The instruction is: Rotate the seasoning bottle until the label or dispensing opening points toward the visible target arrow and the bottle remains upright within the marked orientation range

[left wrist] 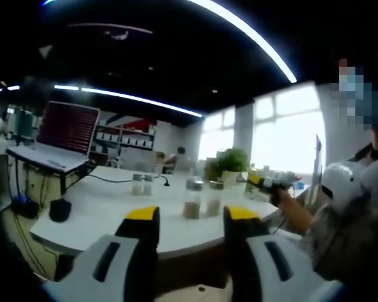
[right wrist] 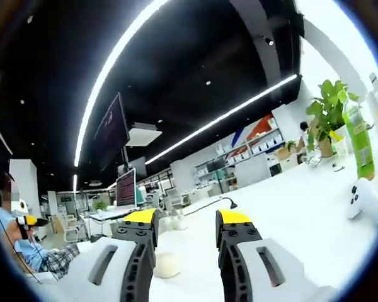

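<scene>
Two small clear seasoning bottles (left wrist: pixel 192 201) with grey caps and brownish contents stand upright side by side near the front edge of the white table (left wrist: pixel 107 214). Another pair of bottles (left wrist: pixel 142 184) stands further back. My left gripper (left wrist: pixel 192 217) is short of the table, open, with nothing between its yellow-tipped jaws, and the front pair shows through the gap. My right gripper (right wrist: pixel 188 220) is open and empty over the white table (right wrist: pixel 290 214). A pale rounded jar (right wrist: pixel 167 264) sits low between its jaws; its label is too blurred to read.
A person's hand at the right holds a yellow-tipped gripper (left wrist: pixel 264 182) over the table edge. A potted plant (left wrist: pixel 230 165), a black object (left wrist: pixel 60 209) and a screen (left wrist: pixel 69 127) are nearby. A green bottle (right wrist: pixel 359 138), a plant (right wrist: pixel 327 110) and a white controller (right wrist: pixel 362 198) stand right.
</scene>
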Motion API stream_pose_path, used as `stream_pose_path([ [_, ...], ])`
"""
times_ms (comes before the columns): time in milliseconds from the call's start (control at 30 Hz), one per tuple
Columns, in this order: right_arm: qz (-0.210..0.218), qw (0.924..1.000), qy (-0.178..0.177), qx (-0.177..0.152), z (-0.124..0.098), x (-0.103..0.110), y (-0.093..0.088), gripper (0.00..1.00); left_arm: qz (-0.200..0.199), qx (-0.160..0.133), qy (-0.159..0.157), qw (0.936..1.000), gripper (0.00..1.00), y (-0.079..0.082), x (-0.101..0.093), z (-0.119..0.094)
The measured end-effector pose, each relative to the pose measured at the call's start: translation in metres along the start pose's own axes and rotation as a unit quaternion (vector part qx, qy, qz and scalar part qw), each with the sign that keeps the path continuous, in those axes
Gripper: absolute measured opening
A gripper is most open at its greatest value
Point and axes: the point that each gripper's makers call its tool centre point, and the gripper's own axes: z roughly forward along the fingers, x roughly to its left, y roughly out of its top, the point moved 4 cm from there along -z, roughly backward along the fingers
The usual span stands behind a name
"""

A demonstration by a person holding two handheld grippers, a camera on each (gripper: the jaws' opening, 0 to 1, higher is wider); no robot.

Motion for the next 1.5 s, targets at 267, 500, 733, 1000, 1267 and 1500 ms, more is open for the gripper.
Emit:
stream_pose_path([
  [267, -0.089, 0.9941, -0.036, 0.049, -0.023, 0.017, -0.009, 0.32, 0.018, -0.003, -0.009, 0.9998, 0.43, 0.009, 0.003, 0.01],
  [500, -0.162, 0.9823, -0.063, 0.072, -0.046, 0.036, -0.008, 0.28, 0.049, 0.009, 0.017, 0.9986, 0.43, 0.011, 0.027, 0.026],
  [733, -0.142, 0.9862, -0.07, 0.049, -0.071, 0.052, -0.002, 0.28, 0.044, 0.008, -0.02, 0.9988, 0.43, 0.011, 0.038, 0.054],
  [1000, -0.136, 0.9828, -0.122, 0.028, -0.093, 0.044, 0.004, 0.28, 0.079, 0.057, -0.073, 0.9925, 0.42, 0.014, 0.049, 0.114],
  [1267, -0.132, 0.9816, -0.133, -0.037, -0.101, 0.055, 0.032, 0.27, 0.077, 0.03, -0.111, 0.9904, 0.41, 0.03, 0.045, 0.169],
  [1500, -0.147, 0.9815, -0.121, -0.019, -0.094, 0.057, 0.028, 0.26, 0.088, 0.053, -0.087, 0.9908, 0.36, 0.011, 0.073, 0.219],
])
